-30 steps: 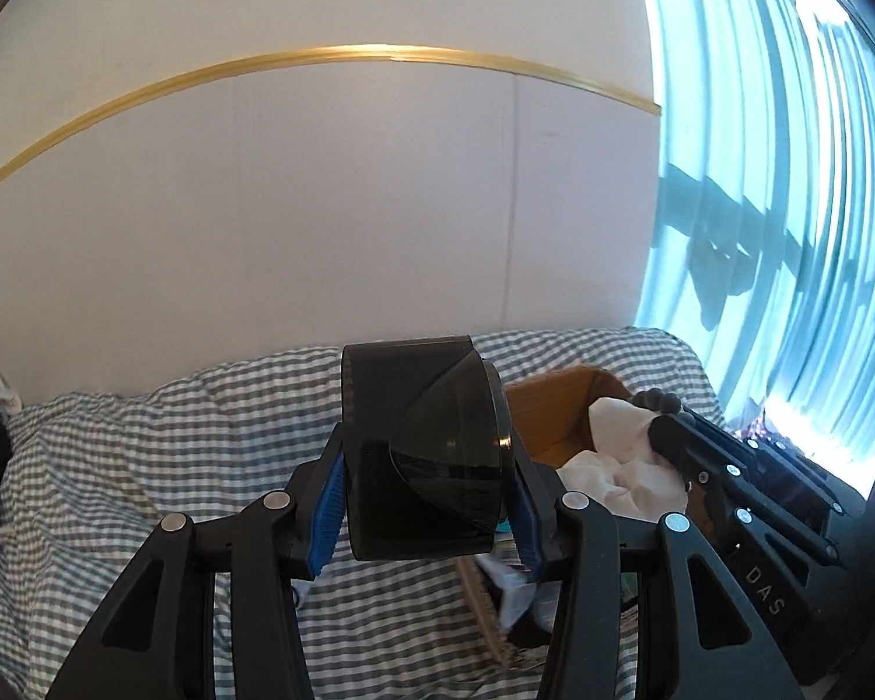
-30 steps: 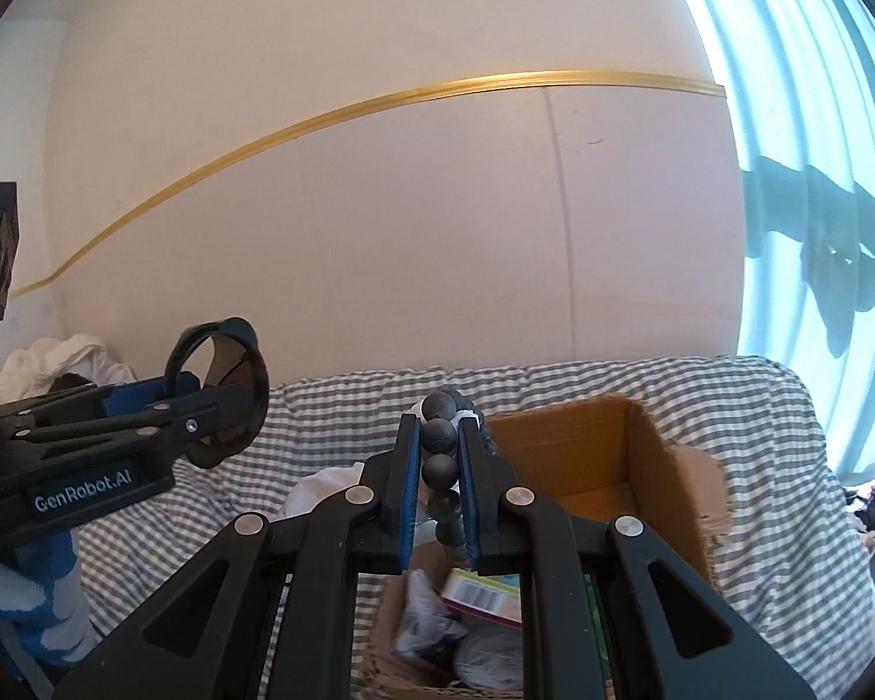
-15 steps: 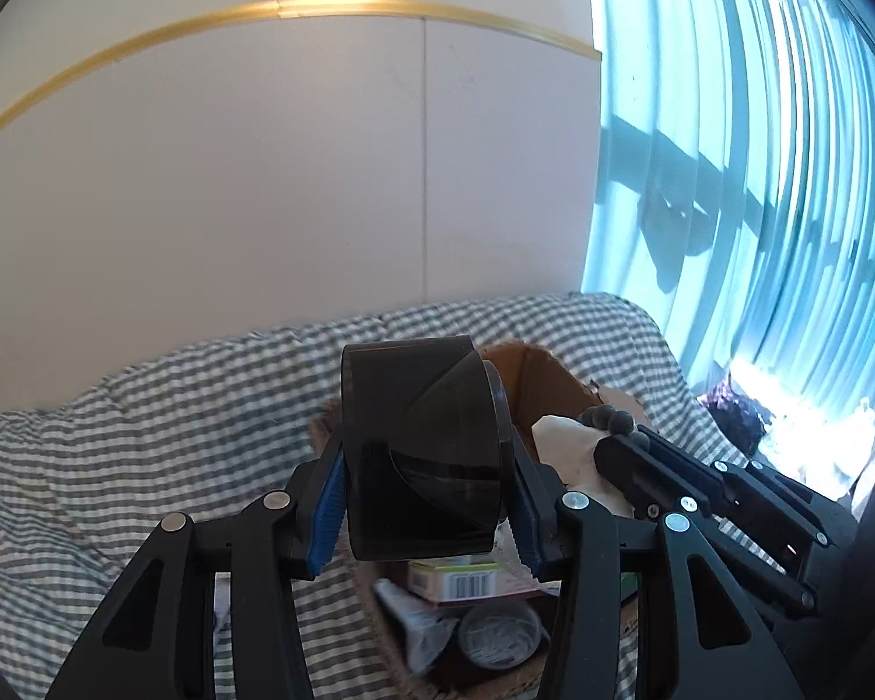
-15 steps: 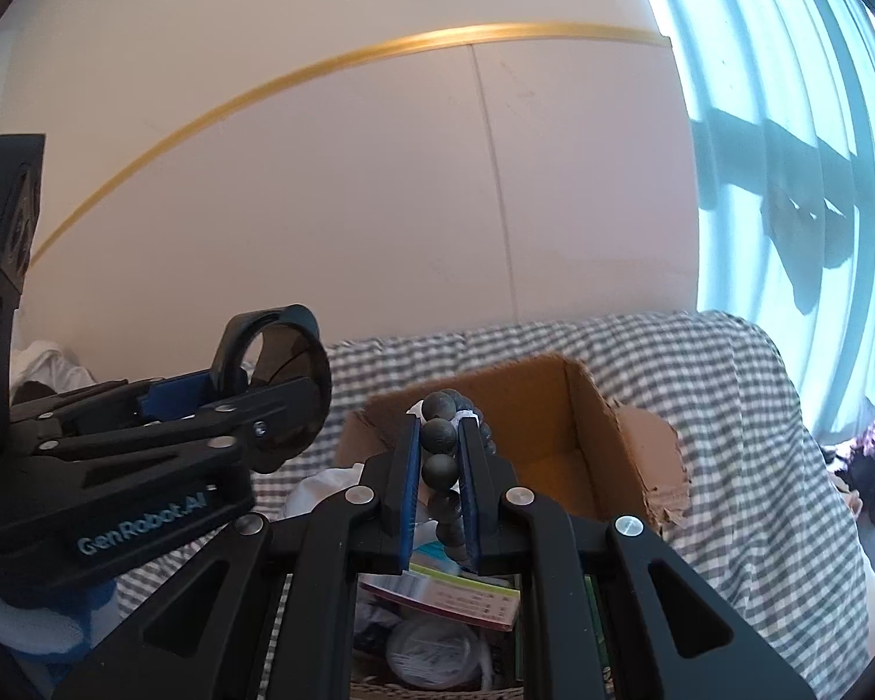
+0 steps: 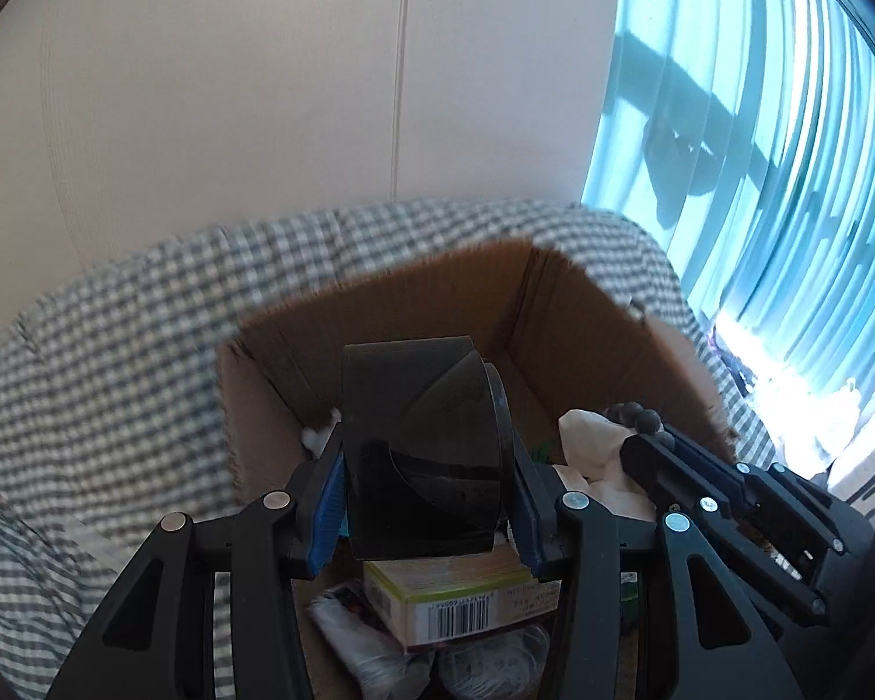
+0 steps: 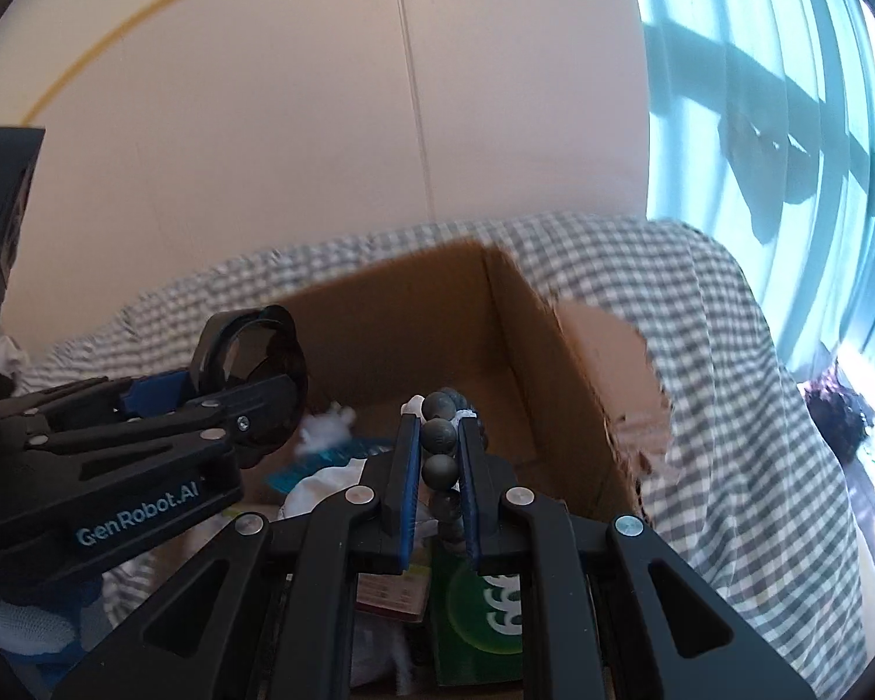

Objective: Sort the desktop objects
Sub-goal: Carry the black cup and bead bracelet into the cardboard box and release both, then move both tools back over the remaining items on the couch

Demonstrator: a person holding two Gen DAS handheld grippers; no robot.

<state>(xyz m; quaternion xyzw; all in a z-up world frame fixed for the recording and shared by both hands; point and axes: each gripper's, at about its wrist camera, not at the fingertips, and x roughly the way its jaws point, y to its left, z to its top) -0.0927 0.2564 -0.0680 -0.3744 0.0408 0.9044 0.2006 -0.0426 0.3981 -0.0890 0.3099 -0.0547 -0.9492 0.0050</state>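
My left gripper (image 5: 426, 466) is shut on a dark translucent cylinder-shaped container (image 5: 423, 449) and holds it over the open cardboard box (image 5: 391, 303). It shows from the side in the right wrist view (image 6: 251, 373). My right gripper (image 6: 440, 437) is shut on a string of dark round beads (image 6: 439, 440), also above the cardboard box (image 6: 437, 303). The beads and the right gripper show at the right of the left wrist view (image 5: 641, 420).
The box holds a barcoded carton (image 5: 455, 601), a green packet (image 6: 484, 612), white tissue (image 5: 595, 449), plastic-wrapped items (image 5: 367, 641). It stands on a grey checked cloth (image 5: 105, 361). A white wall lies behind, a bright curtained window (image 5: 787, 204) at the right.
Both grippers have moved forward and tilted down over the box, each keeping its object. The box now fills the lower middle of both views.
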